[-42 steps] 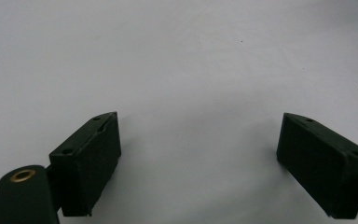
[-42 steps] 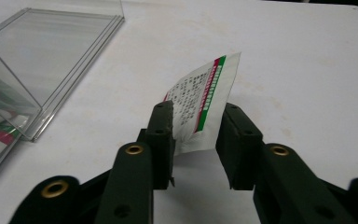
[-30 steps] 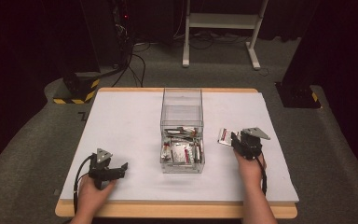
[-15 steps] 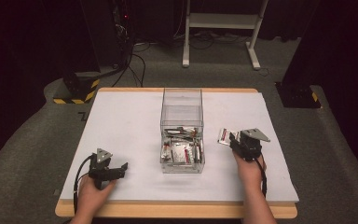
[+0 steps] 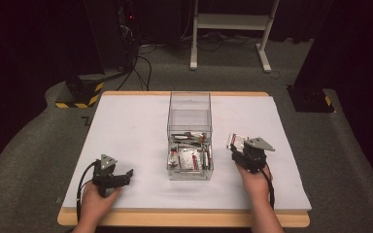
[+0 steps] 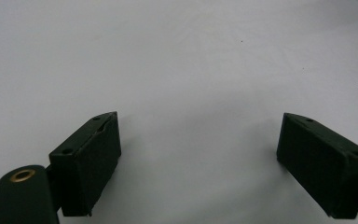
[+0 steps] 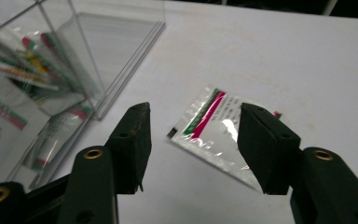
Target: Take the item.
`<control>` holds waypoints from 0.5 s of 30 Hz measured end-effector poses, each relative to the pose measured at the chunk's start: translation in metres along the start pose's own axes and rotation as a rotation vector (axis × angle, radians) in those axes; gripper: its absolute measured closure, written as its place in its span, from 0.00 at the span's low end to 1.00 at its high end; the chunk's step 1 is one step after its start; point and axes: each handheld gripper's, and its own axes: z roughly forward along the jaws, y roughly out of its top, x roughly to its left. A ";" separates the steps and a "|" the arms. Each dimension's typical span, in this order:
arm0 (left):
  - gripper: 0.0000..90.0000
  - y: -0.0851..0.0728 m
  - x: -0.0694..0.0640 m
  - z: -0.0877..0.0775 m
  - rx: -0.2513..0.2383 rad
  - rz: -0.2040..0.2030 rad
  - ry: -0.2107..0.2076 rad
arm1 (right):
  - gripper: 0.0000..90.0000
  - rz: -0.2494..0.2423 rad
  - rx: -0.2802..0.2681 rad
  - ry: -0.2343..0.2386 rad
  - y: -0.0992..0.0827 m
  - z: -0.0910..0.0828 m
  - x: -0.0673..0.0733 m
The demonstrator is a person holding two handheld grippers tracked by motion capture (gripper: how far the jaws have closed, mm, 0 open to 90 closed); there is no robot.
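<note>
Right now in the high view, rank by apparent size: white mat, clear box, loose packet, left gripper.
1. White mat, by far the largest.
2. Clear box.
3. Left gripper.
4. Loose packet, partly hidden behind the right gripper, so its full size is unsure.

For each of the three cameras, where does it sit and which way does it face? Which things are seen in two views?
High view: above the person's side, facing forward and down on the table; both hands and claws show.
Left gripper view: on the left claw, facing bare table between open jaws.
Right gripper view: on the right claw, facing a packet beside the clear box.
Shared: packet and box appear in the high and right gripper views.
</note>
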 end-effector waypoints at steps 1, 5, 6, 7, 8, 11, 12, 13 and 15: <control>0.15 0.000 0.000 0.000 -0.001 0.003 0.001 | 0.47 0.000 0.016 0.008 -0.002 0.001 0.003; 0.15 0.000 0.000 0.000 0.001 0.002 0.000 | 0.44 -0.022 0.053 0.040 -0.007 0.005 0.012; 0.15 0.000 0.000 0.000 0.000 0.000 0.000 | 0.43 -0.028 0.069 0.056 -0.008 0.007 0.017; 0.15 0.000 0.000 0.000 0.000 0.000 0.000 | 0.43 -0.028 0.069 0.056 -0.008 0.007 0.017; 0.15 0.000 0.000 0.000 0.000 0.000 0.000 | 0.42 -0.033 0.088 0.071 -0.010 0.009 0.023; 0.15 0.000 0.000 0.000 0.000 -0.001 0.000 | 0.39 -0.047 0.104 0.084 -0.012 0.012 0.029; 0.15 0.000 0.000 0.000 0.000 0.000 0.000 | 0.37 -0.052 0.114 0.091 -0.013 0.013 0.032; 0.15 0.000 0.000 0.000 0.000 -0.001 0.000 | 0.35 -0.069 0.132 0.095 -0.014 0.016 0.036; 0.15 0.000 0.000 0.000 0.000 -0.001 0.000 | 0.34 -0.071 0.144 0.097 -0.016 0.017 0.038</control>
